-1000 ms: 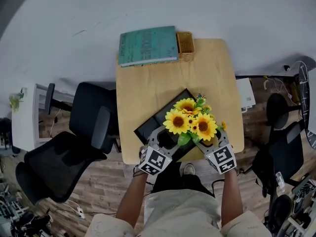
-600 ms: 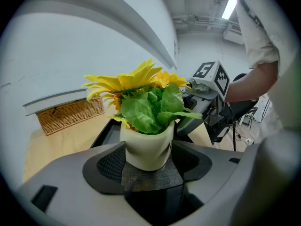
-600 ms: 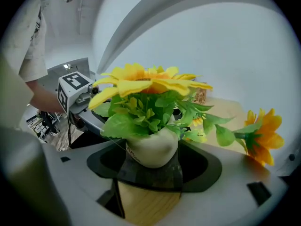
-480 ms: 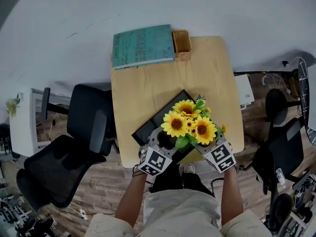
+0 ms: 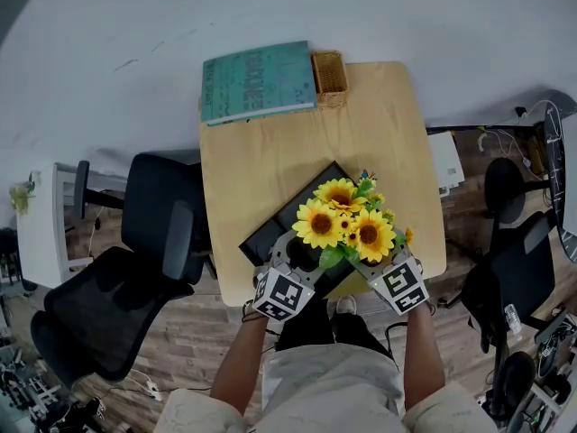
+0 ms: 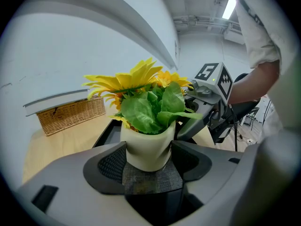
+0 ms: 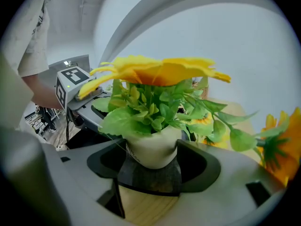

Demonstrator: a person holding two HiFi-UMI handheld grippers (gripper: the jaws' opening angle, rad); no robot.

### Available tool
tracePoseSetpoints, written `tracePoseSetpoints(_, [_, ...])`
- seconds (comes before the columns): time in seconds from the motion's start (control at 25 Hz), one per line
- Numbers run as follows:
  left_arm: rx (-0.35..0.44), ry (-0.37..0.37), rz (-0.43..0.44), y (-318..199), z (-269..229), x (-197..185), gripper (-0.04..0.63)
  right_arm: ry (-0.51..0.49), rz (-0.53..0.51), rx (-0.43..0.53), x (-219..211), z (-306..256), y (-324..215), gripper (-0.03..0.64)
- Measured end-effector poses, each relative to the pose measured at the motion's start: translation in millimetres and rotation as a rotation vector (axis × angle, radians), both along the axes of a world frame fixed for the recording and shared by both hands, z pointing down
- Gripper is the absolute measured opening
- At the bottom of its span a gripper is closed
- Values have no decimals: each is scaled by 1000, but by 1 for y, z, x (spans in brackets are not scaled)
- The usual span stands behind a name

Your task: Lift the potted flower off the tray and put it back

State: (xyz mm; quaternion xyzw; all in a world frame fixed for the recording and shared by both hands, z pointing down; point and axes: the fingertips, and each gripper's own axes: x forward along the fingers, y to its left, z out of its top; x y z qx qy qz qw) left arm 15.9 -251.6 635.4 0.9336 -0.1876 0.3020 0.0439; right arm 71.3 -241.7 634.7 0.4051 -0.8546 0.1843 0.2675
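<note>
A white pot (image 6: 146,147) of yellow sunflowers (image 5: 347,224) is at the near edge of the wooden table (image 5: 270,152), over the near end of a black tray (image 5: 279,219). My left gripper (image 6: 148,155) is shut on the pot from the left, its jaws pressing the pot's sides. From the other side my right gripper (image 7: 153,157) is shut on the same pot (image 7: 153,147). In the head view both grippers (image 5: 302,258) (image 5: 371,262) reach in under the blooms, which hide the pot. I cannot tell whether the pot touches the tray.
A teal book (image 5: 255,81) and a small wicker basket (image 5: 330,75) lie at the table's far edge. A black office chair (image 5: 135,269) stands left of the table and another chair (image 5: 514,269) to the right. The table's front edge is just under my grippers.
Both grippers stay shut on the pot in about the same place over the tray's near end. The head view has shifted a little.
</note>
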Motion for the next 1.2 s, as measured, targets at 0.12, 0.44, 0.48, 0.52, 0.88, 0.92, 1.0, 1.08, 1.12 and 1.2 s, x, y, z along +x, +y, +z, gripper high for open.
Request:
tracePoseSetpoints(0.12, [1,-3,1,0,0,0,284,1,0,-1,0,0,1,339])
tracePoseSetpoints(0.44, [1,-16,-9,0,0,-1,284,13,1,2,-1,0,0,339])
tracePoseSetpoints(0.48, [0,-16,-10,0,0,-1,284,15,1,1,-1,0,0,339])
tracePoseSetpoints(0.52, [-2,-15,-10,0,-1,-2,284,16,1,0,-1,0,0,339])
tracePoseSetpoints(0.88, [6,3,-23,10,-11,1,284,20,2,24,1,-10,10,339])
tracePoseSetpoints(0.92, [10,5,-24,12,-14,1,284,20,1,31,1,-13,12,339])
tracePoseSetpoints(1.0, [17,13,-30,16,-19,1,284,20,1,42,2,-18,16,339])
tracePoseSetpoints(1.08, [21,33,-43,21,-27,2,284,10,2,45,4,-22,22,339])
tracePoseSetpoints(1.12, [25,45,-51,24,-32,2,284,-3,2,49,4,-27,24,339])
tracePoseSetpoints(1.2, [39,62,-65,29,-42,2,284,-25,-4,69,3,-40,28,339])
